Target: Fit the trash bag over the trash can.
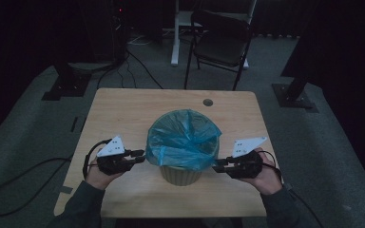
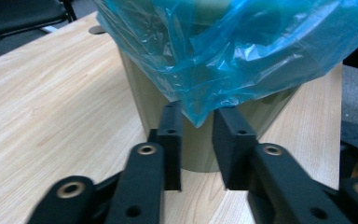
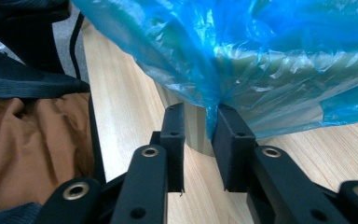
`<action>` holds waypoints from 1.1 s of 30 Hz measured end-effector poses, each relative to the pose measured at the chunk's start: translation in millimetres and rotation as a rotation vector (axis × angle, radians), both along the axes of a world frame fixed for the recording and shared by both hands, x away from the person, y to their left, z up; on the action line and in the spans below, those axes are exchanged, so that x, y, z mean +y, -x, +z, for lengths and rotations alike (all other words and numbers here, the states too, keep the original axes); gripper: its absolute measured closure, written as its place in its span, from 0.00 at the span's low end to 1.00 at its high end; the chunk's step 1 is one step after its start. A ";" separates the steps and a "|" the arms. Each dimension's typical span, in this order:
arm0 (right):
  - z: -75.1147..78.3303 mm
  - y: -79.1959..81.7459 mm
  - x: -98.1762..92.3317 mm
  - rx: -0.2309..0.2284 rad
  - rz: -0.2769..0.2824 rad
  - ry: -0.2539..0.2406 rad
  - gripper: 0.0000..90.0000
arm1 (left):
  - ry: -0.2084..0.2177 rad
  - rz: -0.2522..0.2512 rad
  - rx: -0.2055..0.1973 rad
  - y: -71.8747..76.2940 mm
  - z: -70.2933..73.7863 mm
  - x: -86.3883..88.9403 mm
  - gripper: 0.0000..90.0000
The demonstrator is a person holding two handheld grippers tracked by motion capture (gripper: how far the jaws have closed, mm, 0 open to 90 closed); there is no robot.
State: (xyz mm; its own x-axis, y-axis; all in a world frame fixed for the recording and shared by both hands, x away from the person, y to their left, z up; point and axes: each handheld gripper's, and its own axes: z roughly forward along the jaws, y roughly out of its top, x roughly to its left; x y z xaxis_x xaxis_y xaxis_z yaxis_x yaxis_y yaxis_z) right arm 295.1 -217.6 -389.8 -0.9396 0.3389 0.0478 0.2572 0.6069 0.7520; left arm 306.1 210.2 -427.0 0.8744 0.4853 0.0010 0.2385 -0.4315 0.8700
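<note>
**Both tongs parted at the bag's hem, nothing gripped**

The blue bag [image 1: 183, 137] lines the tan bin [image 1: 180, 175], which stands at the centre of the high view on the table [image 1: 123, 111]. Its film is thin, see-through and crinkled, folded out over the rim so that a loose skirt hangs down the bin's wall, deeper toward the bottom of that frame than toward the top.

In the left gripper view the lowest point of the hem [image 2: 198, 119] hangs just above the gap between the jaws of your left tongs [image 2: 196, 112]; the jaws stand apart and do not press on it. In the right gripper view your right tongs [image 3: 197, 112] are likewise parted, with a gathered fold of film [image 3: 213, 112] against the inner face of the right-hand jaw, not squeezed.

In the high view the two tongs sit at the left and right of the bin, level with each other.

To do this step well, whether you are about to pinch the skirt or have just let it go, I judge it best to catch film alone and keep off the bin wall, work both sides evenly, and move gently, since the plastic looks likely to stretch or slip, and an uneven pull may tip the light bin
</note>
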 end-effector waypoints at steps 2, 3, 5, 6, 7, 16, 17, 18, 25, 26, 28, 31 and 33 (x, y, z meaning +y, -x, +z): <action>4.0 2.2 -3.0 -0.003 0.005 -0.008 0.79 | 0.013 0.005 -0.009 2.7 3.7 4.5 0.76; 5.5 2.9 -4.6 -0.007 0.006 -0.015 0.78 | 0.018 0.004 -0.011 3.7 4.9 5.6 0.74; 8.1 4.3 -7.5 -0.010 0.008 -0.024 0.76 | 0.018 0.004 -0.016 5.6 7.1 7.2 0.73; 8.1 4.3 -7.5 -0.010 0.008 -0.024 0.76 | 0.018 0.004 -0.016 5.6 7.1 7.2 0.72; 9.2 5.0 -9.0 -0.014 0.006 -0.028 0.76 | 0.021 0.004 -0.021 7.0 8.9 8.6 0.72; 18.5 9.5 -16.0 -0.036 -0.010 -0.083 0.77 | 0.063 -0.019 -0.031 9.4 18.0 11.5 0.67; 19.2 9.6 -14.9 -0.038 -0.012 -0.087 0.78 | 0.064 -0.025 -0.033 9.3 19.0 10.4 0.67; 19.6 9.1 -13.5 -0.041 -0.010 -0.091 0.78 | 0.066 -0.034 -0.035 9.0 20.0 9.1 0.67; 19.4 5.1 -1.9 -0.042 -0.003 -0.086 0.75 | 0.046 -0.072 -0.031 4.6 20.7 -7.3 0.63; 18.1 3.6 0.5 -0.041 -0.006 -0.081 0.74 | 0.040 -0.070 -0.030 4.2 19.9 -9.7 0.63; 16.9 3.0 2.6 -0.039 -0.005 -0.080 0.75 | 0.028 -0.069 -0.030 3.4 18.8 -13.5 0.64; 17.0 3.0 3.3 -0.040 -0.001 -0.086 0.78 | 0.020 -0.073 -0.033 3.1 18.7 -17.7 0.66; 17.0 3.4 4.5 -0.038 0.001 -0.082 0.83 | 0.016 -0.076 -0.033 2.8 19.2 -20.5 0.71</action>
